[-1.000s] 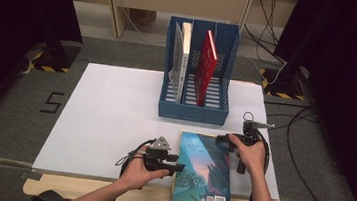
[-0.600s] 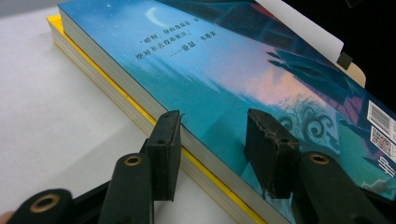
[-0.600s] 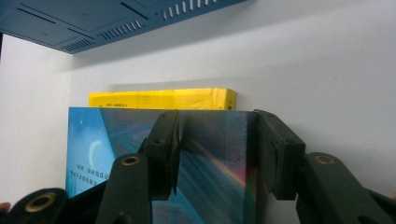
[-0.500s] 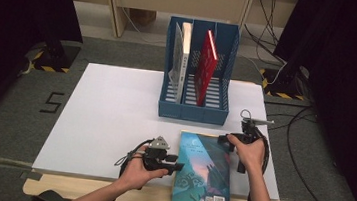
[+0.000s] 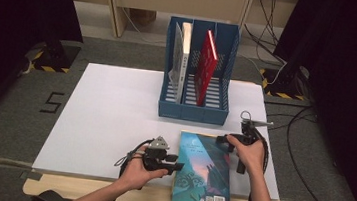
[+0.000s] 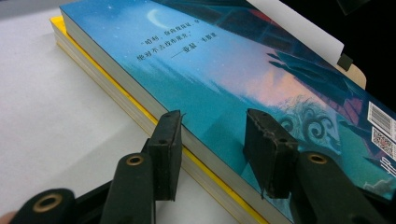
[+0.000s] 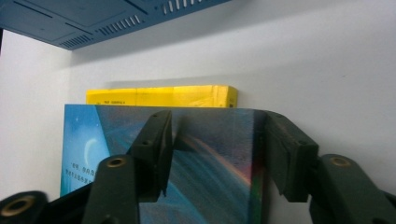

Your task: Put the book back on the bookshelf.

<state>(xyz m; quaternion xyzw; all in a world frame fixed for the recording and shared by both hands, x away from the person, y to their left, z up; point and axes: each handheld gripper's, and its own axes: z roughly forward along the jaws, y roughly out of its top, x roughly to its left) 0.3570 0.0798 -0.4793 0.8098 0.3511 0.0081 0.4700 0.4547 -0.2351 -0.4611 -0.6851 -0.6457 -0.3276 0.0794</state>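
Observation:
A blue picture-cover book lies flat on a yellow book near the table's front edge. My left gripper is at the stack's left side. Its jaws have just been closing a little and still stand apart. In the left gripper view one jaw is beside the yellow book and the other over the blue cover. My right gripper is at the far right corner. Its jaws have just been opening and straddle the blue corner, with the yellow book's end beyond.
A blue file holder stands mid-table behind the books, holding a red book and pale books; its base shows in the right gripper view. The white table top stretches to the left. Cables lie on the floor at the right.

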